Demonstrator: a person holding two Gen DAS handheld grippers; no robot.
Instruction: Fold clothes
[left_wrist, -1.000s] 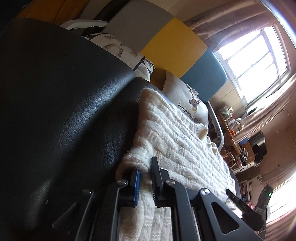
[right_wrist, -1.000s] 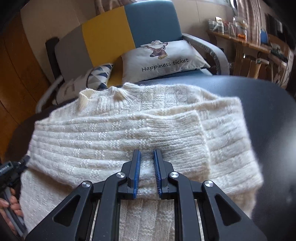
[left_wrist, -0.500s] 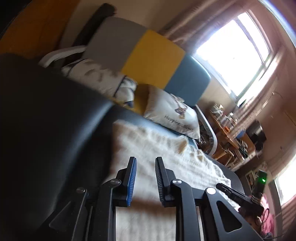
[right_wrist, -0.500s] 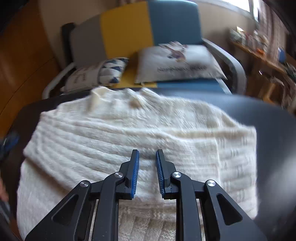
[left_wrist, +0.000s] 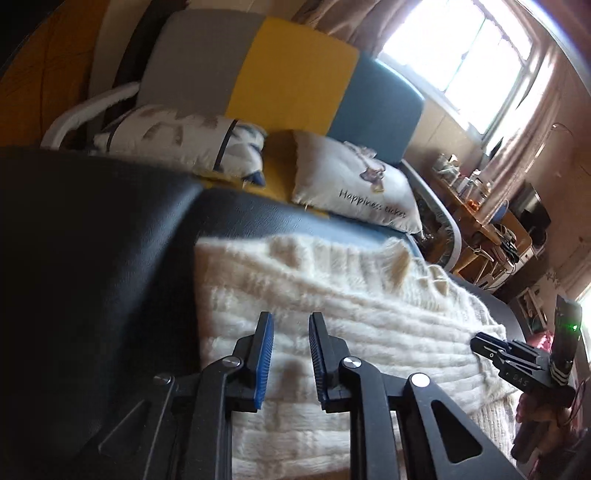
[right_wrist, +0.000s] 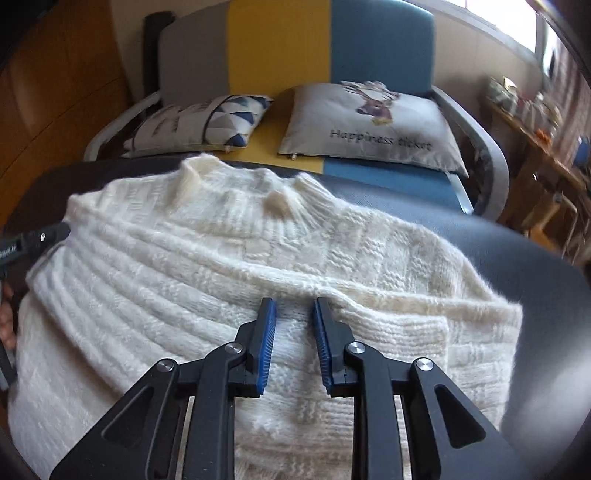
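Observation:
A cream knitted sweater (left_wrist: 351, 306) lies on a black padded surface (left_wrist: 92, 258), collar at the far side and its sides folded inward. My left gripper (left_wrist: 290, 317) hovers over the sweater's left part. Its jaws are closing with a gap and nothing pinched between them. In the right wrist view my right gripper (right_wrist: 293, 304) hangs above a folded edge of the sweater (right_wrist: 221, 266). Its jaws are opening and the pads are clear of the knit. The right gripper (left_wrist: 517, 358) also shows at the sweater's right edge, and the left gripper (right_wrist: 37, 240) at its left edge.
Behind the black surface (right_wrist: 535, 295) stands a grey, yellow and blue armchair (right_wrist: 280, 48) with a patterned cushion (right_wrist: 199, 122) and a "Happiness ticket" cushion (right_wrist: 369, 125). A cluttered wooden shelf (left_wrist: 480, 206) and a bright window (left_wrist: 461, 55) are at the right.
Both grippers were closed down on the sweater's folded edges a second ago. They have let go, lifted and drawn back, and rolled somewhat. The sweater stays folded on the surface.

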